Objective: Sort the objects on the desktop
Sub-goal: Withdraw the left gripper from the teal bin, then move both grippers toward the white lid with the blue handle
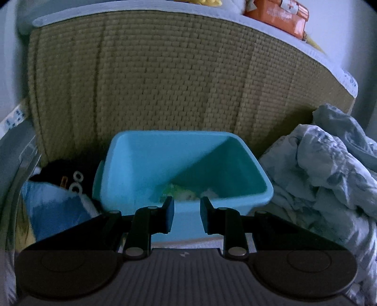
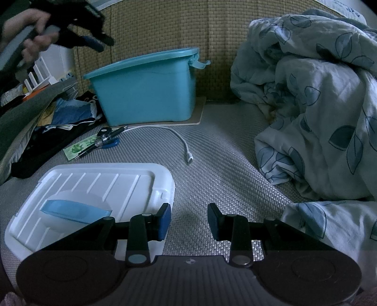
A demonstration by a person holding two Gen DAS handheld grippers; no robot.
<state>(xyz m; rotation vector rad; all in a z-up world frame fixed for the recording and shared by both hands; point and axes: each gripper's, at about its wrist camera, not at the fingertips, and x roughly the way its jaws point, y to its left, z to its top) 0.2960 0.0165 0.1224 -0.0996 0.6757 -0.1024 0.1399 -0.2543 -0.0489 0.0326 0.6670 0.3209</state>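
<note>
Left gripper (image 1: 187,213) hangs above the near rim of the turquoise bin (image 1: 146,162), jaws parted with nothing between them; the right wrist view shows the same gripper (image 2: 103,43) high at upper left, gripped by the person's hand (image 2: 28,42). Inside the bin, at the bottom, lie a few small items (image 1: 186,191), greenish-yellow and white, too blurred to identify. The bin stands on a thin board (image 2: 198,113) set against a woven mat wall (image 1: 153,70). Right gripper (image 2: 188,220) sits low over the grey woven surface (image 2: 212,160), jaws spread and empty, its left finger just beside the corner of a white lid (image 2: 94,186) with a light blue handle (image 2: 73,210). Still on the surface left of the bin: 2 pens (image 2: 103,141), lying across a green printed packet (image 2: 79,147) and a small blue object (image 2: 112,143). A white cable (image 2: 174,136) curves from the foot of the bin to a plug end near the lid. A pile of dark and blue clothing (image 2: 63,113) lies left of the bin, and a leaf-print quilt (image 2: 318,98) is heaped at right. An orange box (image 1: 278,14) sits on the ledge above the mat wall.
</note>
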